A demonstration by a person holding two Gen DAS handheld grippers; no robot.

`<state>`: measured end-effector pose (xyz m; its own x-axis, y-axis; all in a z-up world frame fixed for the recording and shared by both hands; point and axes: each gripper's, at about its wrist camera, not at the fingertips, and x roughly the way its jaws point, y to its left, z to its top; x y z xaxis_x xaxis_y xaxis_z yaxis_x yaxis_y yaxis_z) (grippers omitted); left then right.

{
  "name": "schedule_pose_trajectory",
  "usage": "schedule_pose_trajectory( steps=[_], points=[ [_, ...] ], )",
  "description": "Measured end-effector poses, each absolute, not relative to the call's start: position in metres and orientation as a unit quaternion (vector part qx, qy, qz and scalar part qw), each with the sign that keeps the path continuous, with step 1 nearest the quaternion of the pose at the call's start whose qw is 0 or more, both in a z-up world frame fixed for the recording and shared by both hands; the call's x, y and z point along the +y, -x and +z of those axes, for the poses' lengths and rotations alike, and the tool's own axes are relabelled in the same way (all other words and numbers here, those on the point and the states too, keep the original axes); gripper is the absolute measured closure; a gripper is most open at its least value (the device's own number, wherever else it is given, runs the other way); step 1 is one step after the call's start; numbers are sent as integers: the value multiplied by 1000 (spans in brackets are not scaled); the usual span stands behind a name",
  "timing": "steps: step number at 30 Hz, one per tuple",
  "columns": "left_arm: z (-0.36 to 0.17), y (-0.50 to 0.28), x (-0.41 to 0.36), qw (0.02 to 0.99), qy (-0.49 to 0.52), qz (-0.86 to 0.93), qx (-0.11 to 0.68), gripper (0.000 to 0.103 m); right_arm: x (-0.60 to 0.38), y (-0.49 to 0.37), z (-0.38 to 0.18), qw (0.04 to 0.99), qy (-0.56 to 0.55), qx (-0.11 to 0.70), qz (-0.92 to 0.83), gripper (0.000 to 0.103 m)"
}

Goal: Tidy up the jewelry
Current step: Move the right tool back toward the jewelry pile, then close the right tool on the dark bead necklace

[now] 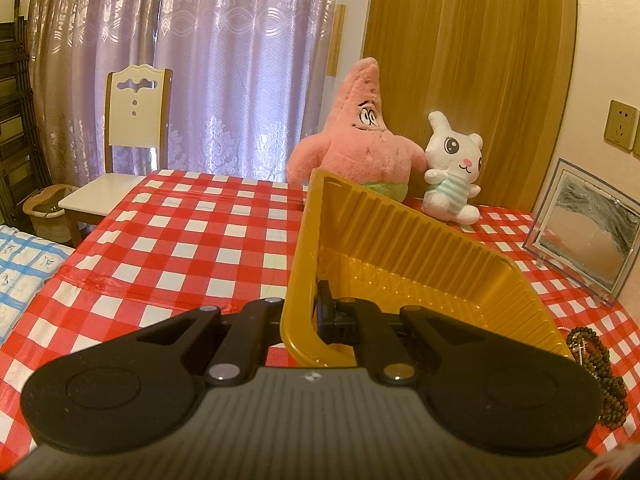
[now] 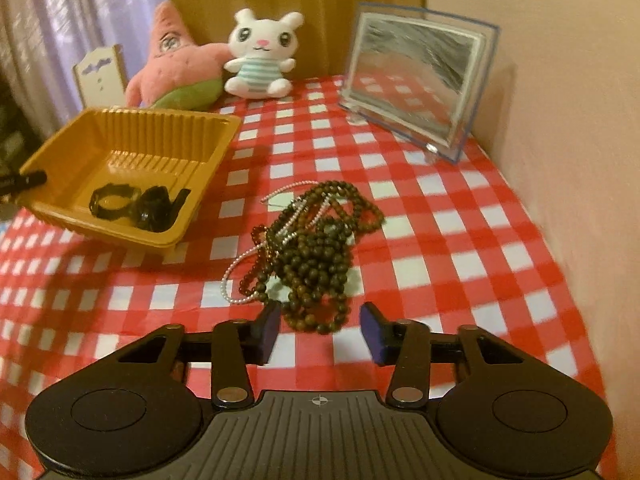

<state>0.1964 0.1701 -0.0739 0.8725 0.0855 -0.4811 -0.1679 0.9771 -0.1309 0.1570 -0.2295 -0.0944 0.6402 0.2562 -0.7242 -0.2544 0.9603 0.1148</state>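
Observation:
A yellow plastic tray (image 2: 120,132) sits on the checkered table, tilted up on its left side. My left gripper (image 1: 316,312) is shut on the tray's rim (image 1: 298,280) and shows at the tray's left edge in the right wrist view (image 2: 24,180). Two black bracelets (image 2: 136,202) lie in the tray's near right corner. A tangled pile of brown bead strands, a dark red strand and a pearl strand (image 2: 308,248) lies on the cloth right of the tray. My right gripper (image 2: 320,330) is open and empty, just in front of the pile's near edge. The beads also show in the left wrist view (image 1: 600,364).
A pink star plush (image 2: 176,68) and a white bunny plush (image 2: 260,56) sit at the table's back by a wooden door. A glass-framed sand picture (image 2: 416,76) stands at the back right near the wall. A cream chair (image 1: 132,132) stands at the far left corner.

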Motion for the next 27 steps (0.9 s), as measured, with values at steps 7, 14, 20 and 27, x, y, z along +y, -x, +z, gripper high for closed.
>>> schedule_pose_trajectory(
  steps=[7,14,20,27],
  points=[
    [-74,-196,170,964,85,66,243,98,-220,-181,-103,906,34,392,159,71],
    [-74,-196,170,964,84,65,243,98,-198,-198,-113,902,74,386,178,72],
    [-74,-196,171,964,84,65,243,98,-186,-204,-127,900,106,385,177,77],
    [-74,-196,171,964,84,65,243,98,-185,-200,-124,902,105,378,182,96]
  ],
)
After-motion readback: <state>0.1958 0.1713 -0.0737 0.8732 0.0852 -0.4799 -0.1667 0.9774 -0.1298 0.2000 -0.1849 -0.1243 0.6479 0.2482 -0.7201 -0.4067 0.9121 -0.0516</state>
